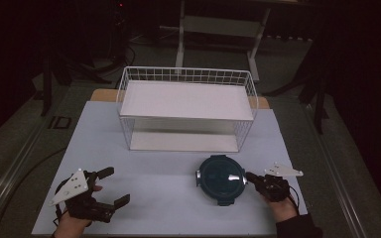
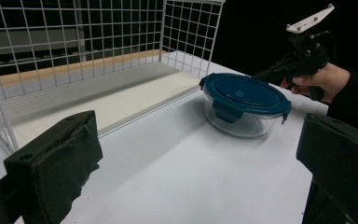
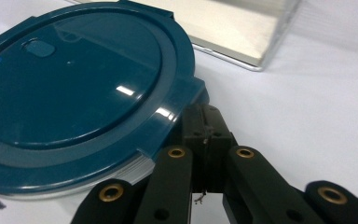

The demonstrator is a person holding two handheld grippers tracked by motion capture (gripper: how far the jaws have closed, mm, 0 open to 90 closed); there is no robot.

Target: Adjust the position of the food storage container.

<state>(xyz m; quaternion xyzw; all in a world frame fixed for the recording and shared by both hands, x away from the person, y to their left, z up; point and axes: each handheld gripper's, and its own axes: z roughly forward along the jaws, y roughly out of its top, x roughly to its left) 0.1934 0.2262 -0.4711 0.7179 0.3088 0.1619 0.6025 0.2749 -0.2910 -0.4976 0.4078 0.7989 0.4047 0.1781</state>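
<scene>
A round clear container with a dark blue clip-on lid [image 1: 222, 178] [image 2: 244, 95] [image 3: 74, 79] stands on the white table, right of centre and near the front. My right gripper [image 1: 248, 175] [image 2: 261, 73] [image 3: 206, 128] is shut, its jaws pressed together, with the tips against the lid's right-hand clip tab at the rim. I see nothing between the jaws. My left gripper [image 1: 118, 186] [image 2: 198, 126] rests at the front left of the table, open wide with nothing between its jaws, pointing toward the container from well to its left.
A white wire basket shelf [image 1: 186, 74] [image 2: 74, 46] stands at the back of the table [image 1: 154, 163], open toward me, with an upper and a lower white board. Its lower board's corner [image 3: 256, 42] lies just behind the container. Dark floor surrounds the table.
</scene>
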